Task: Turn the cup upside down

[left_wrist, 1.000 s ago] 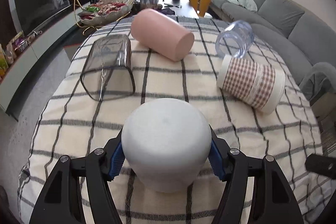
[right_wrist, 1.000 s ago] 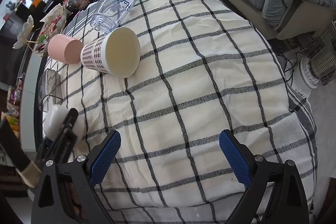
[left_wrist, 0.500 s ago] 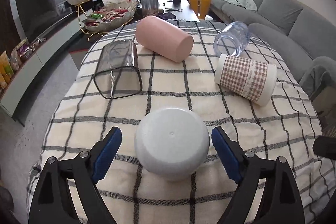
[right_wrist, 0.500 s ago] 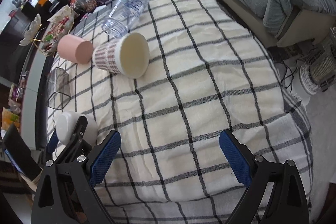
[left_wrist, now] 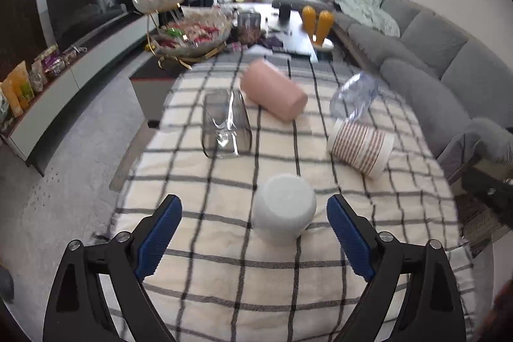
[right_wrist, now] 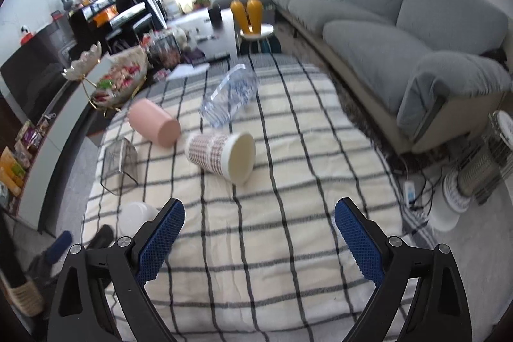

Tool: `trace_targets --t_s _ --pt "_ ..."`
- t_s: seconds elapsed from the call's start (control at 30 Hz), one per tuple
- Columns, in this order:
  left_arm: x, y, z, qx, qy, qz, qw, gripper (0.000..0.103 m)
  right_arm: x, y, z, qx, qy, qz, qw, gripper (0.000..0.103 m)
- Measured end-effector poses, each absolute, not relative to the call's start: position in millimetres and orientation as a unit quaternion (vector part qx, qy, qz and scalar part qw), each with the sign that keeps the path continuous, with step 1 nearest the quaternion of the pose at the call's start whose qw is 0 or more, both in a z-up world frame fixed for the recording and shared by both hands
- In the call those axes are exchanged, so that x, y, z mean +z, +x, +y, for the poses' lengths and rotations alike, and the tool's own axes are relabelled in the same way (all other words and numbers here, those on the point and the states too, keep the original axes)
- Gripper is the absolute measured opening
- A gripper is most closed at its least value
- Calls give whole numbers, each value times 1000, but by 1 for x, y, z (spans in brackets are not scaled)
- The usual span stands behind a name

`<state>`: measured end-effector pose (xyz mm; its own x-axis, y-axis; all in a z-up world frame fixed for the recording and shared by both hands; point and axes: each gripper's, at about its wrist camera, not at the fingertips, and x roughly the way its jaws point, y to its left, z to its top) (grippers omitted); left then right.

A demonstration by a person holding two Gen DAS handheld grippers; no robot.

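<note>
A white cup [left_wrist: 283, 209] stands upside down on the checked tablecloth [left_wrist: 224, 262], base up. My left gripper [left_wrist: 255, 233] is open and empty, drawn back from the cup, which sits just beyond and between its fingertips. The cup also shows at the left of the right wrist view [right_wrist: 138, 215], partly hidden by my left finger there. My right gripper [right_wrist: 259, 233] is open and empty above the cloth [right_wrist: 288, 229].
Lying on their sides are a pink cup [left_wrist: 272, 98], a checked paper cup [left_wrist: 360, 146], a clear plastic cup [left_wrist: 352, 95] and a smoky square glass [left_wrist: 226, 125]. A grey sofa [right_wrist: 416, 31] runs along the right. A snack tray [left_wrist: 189, 37] stands beyond the table.
My left gripper opened and let go of the white cup, then pulled back and up. My right gripper rose and tilted toward the room.
</note>
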<state>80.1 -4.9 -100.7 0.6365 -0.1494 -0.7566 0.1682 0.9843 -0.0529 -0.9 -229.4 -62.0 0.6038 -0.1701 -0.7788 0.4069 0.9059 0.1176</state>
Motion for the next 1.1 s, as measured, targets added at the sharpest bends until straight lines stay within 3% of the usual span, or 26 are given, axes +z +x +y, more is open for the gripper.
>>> trace_targets --t_s 0.4,0.57,1.1 --pt "-60 69 8 -54 18 402 914 97 -33 -13 -212 -167 108 371 907 95" --pt "-55 65 6 -50 27 402 914 103 -25 -18 -207 -176 91 352 915 95" --pt "-52 65 7 -45 29 403 914 103 -21 -19 -201 -172 78 342 921 95"
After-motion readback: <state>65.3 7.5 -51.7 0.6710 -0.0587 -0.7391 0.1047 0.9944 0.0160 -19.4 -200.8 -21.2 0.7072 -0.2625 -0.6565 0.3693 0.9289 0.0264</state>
